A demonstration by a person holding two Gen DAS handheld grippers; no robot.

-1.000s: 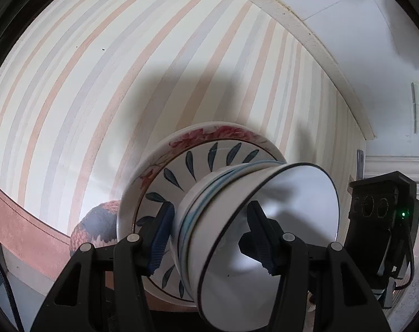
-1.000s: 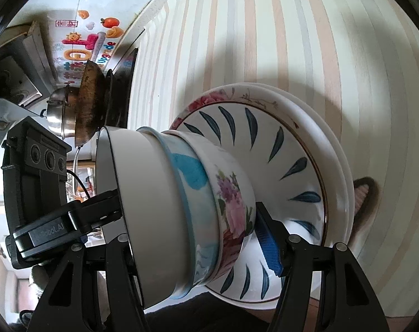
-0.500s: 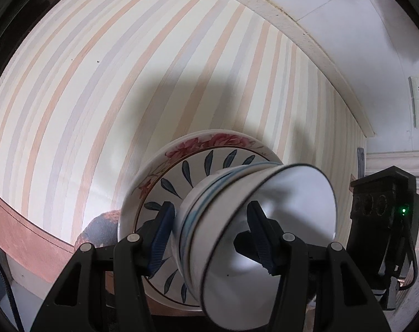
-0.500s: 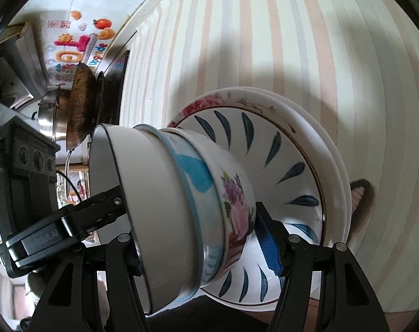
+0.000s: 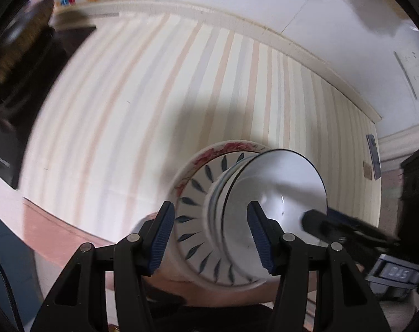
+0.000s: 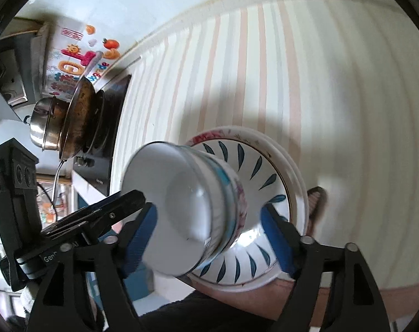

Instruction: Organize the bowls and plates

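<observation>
A stack of nested bowls (image 5: 275,215) sits on a stack of plates (image 5: 192,210), the top plate with blue leaf marks, on the striped counter. In the left wrist view my left gripper (image 5: 213,238) is open and drawn back, its blue pads wide on either side of the stack and touching nothing. In the right wrist view the bowls (image 6: 187,210) and plates (image 6: 267,182) lie between the wide-open pads of my right gripper (image 6: 209,238), also apart from them. The other gripper shows at the edge of each view.
The striped counter (image 6: 292,83) spreads around the stack. A black stove with a brown wok (image 6: 76,119) and a steel pot (image 6: 43,124) stands to the far left. A patterned object (image 6: 317,204) lies behind the plates. A wall socket (image 5: 411,74) is at right.
Both grippers have opened and let go of the bowl and plate stack. Both have pulled back from it, so the stack looks smaller and more of the counter and stove shows.
</observation>
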